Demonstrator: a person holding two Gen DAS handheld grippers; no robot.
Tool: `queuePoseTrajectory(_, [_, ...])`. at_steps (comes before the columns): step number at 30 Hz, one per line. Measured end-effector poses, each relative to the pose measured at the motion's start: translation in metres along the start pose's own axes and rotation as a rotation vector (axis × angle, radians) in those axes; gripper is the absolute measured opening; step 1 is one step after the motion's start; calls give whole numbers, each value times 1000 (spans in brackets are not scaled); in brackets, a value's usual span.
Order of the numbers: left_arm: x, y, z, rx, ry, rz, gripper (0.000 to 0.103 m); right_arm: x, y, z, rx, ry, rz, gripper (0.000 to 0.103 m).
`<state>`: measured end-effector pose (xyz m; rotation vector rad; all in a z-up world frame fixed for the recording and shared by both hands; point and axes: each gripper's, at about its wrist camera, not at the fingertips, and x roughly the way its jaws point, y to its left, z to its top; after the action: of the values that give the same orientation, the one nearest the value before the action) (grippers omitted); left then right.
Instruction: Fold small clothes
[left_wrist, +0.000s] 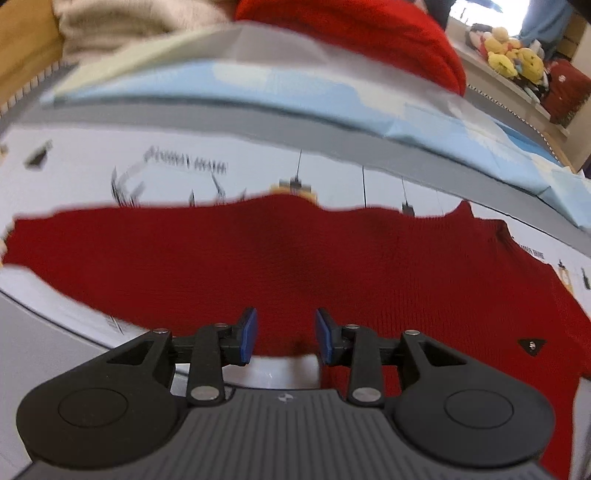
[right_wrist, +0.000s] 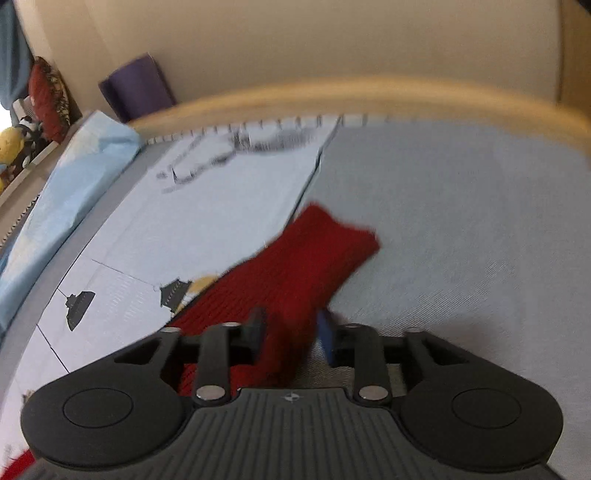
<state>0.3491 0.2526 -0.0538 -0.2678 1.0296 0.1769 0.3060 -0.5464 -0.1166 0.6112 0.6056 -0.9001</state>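
The red knit garment (left_wrist: 295, 266) is a ribbed, fine-gauge sweater, spread flat with a wavy far edge and a small dark triangular tag near its 4 o'clock corner. It lies on a bed cover (left_wrist: 221, 177), a smooth pale sheet printed with dark boat-like figures and thin lines. Beyond it, toward 12 o'clock, a light blue folded sheet (left_wrist: 258, 92) runs across the view as a long flat band, with a second red knit mass (left_wrist: 369, 33) and a beige fluffy fabric (left_wrist: 118, 18) behind it. At 2 o'clock, yellow soft toys (left_wrist: 513, 55) sit on a ledge.

In the right wrist view, a narrow ribbed strip of the same garment, a sleeve (right_wrist: 310, 258), runs diagonally from 7 o'clock to 1 o'clock, half on the printed cover and half on a plain grey woven bed surface (right_wrist: 461, 240). A curved wooden bed rail (right_wrist: 332, 96) bounds the far side; a purple block (right_wrist: 136, 88) stands at 11 o'clock. This view is blurred.

No containers are seen.

Left gripper (left_wrist: 285, 338): fingers partly apart, blue pads clear of the cloth on either side, hovering over the garment's near hem; released, grasping nothing.

Right gripper (right_wrist: 291, 339): fingers partly apart, with the sleeve passing between them. The knit lies against the left finger; a gap shows beside the right blue pad. No clamping is evident; released.
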Motion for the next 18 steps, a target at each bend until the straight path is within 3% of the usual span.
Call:
queuePoseTrajectory(2, [9,8,-2,-52,36,-33,38,-20,18,-11,-100,-34,-18,46])
queuePoseTrajectory(6, [28,22,-7,-171,113,-137,38,-53,52,-35,-196,16,166,46])
queuePoseTrajectory(8, [37,24,-11,-208,145,-168,38,-64,71,-48,-232,89,288,46])
queuePoseTrajectory(10, [47,24,-15,-238,176,-203,38,-70,86,-67,-259,233,422,46])
queuePoseTrajectory(13, [60,19,-20,-250,219,-246,38,-74,102,-92,-269,397,539,46])
queuePoseTrajectory(16, [68,15,-25,-231,224,-226,36,-68,119,-114,-327,519,613,50])
queuePoseTrajectory(18, [71,13,-28,-216,217,-230,12,-65,128,-125,-373,555,632,48])
